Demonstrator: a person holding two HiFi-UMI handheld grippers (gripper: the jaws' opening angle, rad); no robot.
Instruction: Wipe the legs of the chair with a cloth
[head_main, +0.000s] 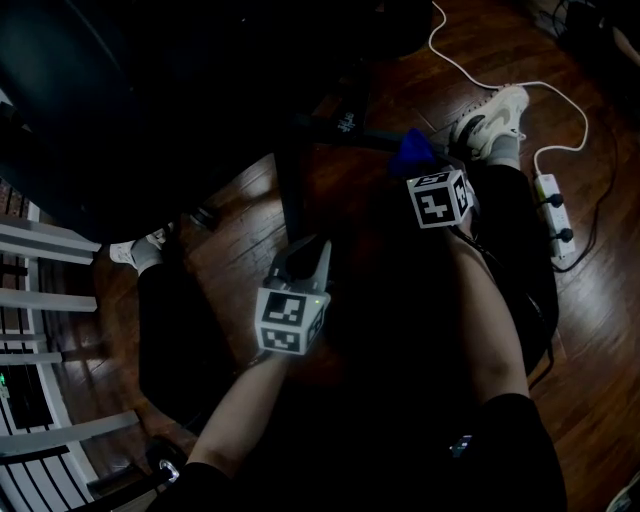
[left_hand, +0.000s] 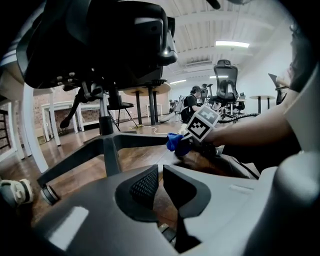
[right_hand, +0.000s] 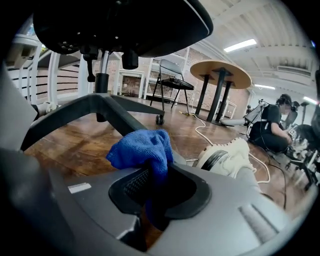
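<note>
Cloth (right_hand: 140, 149) between jaws of right gripper (right_hand: 153, 176)

The cloth (right_hand: 142, 150) is bright blue, at the centre of the right gripper view. The chair's seat (right_hand: 125, 25) is black and its legs (right_hand: 75, 112) are dark grey. The floor (head_main: 600, 340) is reddish-brown wood with plank seams and grain. The left gripper (left_hand: 161, 172) and right gripper (right_hand: 150, 175) are grey, with black pads (left_hand: 144, 184) in a fine mesh pattern. Their marker cubes (head_main: 290, 322) carry black-and-white squares. At the head view's upper right, the shoe (head_main: 492, 115) is white with a dark marking. The cable (head_main: 584, 125) and power strip (head_main: 553, 215) are white.
</note>
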